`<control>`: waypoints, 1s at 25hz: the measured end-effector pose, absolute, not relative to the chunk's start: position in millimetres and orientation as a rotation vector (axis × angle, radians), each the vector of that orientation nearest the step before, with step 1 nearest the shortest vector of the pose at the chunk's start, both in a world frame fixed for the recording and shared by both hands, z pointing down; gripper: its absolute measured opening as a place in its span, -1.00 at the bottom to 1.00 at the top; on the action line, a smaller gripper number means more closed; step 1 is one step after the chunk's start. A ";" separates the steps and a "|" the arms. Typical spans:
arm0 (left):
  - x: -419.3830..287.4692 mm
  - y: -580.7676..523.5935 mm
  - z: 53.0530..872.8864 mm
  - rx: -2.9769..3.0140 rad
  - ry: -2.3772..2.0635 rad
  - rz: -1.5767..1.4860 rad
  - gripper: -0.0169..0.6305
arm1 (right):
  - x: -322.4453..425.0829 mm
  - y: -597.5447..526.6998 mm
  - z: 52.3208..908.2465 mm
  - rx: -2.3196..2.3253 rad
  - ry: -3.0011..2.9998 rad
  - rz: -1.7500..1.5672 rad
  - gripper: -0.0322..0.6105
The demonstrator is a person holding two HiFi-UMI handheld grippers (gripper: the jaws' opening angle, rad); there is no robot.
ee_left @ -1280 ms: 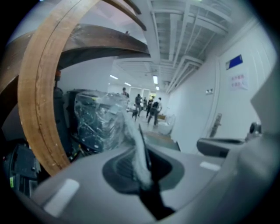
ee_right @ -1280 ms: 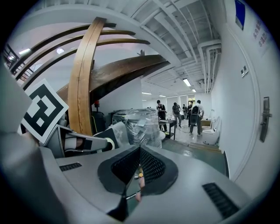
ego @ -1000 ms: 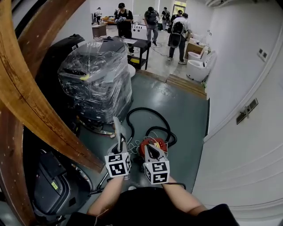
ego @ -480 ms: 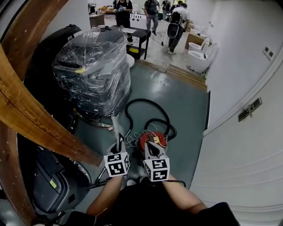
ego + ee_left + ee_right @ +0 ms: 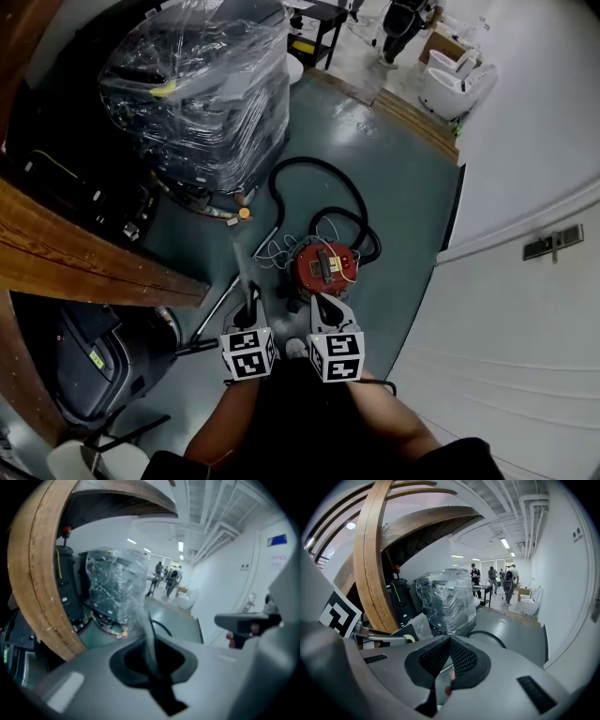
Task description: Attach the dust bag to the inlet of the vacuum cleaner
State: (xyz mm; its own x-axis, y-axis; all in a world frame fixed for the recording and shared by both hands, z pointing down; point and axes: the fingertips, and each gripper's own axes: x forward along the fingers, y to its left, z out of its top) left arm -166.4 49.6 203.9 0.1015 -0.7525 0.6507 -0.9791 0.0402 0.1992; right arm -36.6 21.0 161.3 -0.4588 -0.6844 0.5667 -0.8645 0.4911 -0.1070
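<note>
floor (image 5: 398, 187) | left gripper (image 5: 251, 298) jaws clamp dust bag (image 5: 241, 267), long axis pointing forward | right gripper (image 5: 319, 300) jaws together, empty

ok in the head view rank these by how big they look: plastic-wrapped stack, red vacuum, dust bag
1. plastic-wrapped stack, by far the largest
2. red vacuum
3. dust bag, seen nearly edge-on as a thin pale strip, so its true size is unsure

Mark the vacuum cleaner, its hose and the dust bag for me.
vacuum cleaner (image 5: 322, 269): head view, red top of its body.
hose (image 5: 314, 160): head view, top of the black loop.
dust bag (image 5: 142, 625): left gripper view, middle of the pale strip.
</note>
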 end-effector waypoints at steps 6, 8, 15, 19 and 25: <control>-166.6 53.2 281.2 1.673 -1.712 0.514 -0.88 | -31.8 17.7 237.3 1.163 -2.227 0.615 -0.90; -169.6 53.7 313.6 1.647 -1.719 0.521 -0.88 | -29.6 19.8 274.7 1.135 -2.194 0.645 -0.90; -178.6 53.0 438.4 1.555 -1.727 0.549 -0.88 | -30.1 17.4 411.5 1.048 -2.103 0.673 -0.90; -172.2 44.4 506.2 1.552 -1.682 0.564 -0.88 | -34.4 11.3 485.0 0.953 -2.088 0.652 -0.90; -171.3 33.1 581.6 1.499 -1.640 0.540 -0.89 | -32.1 -14.7 557.1 0.933 -2.038 0.514 -0.90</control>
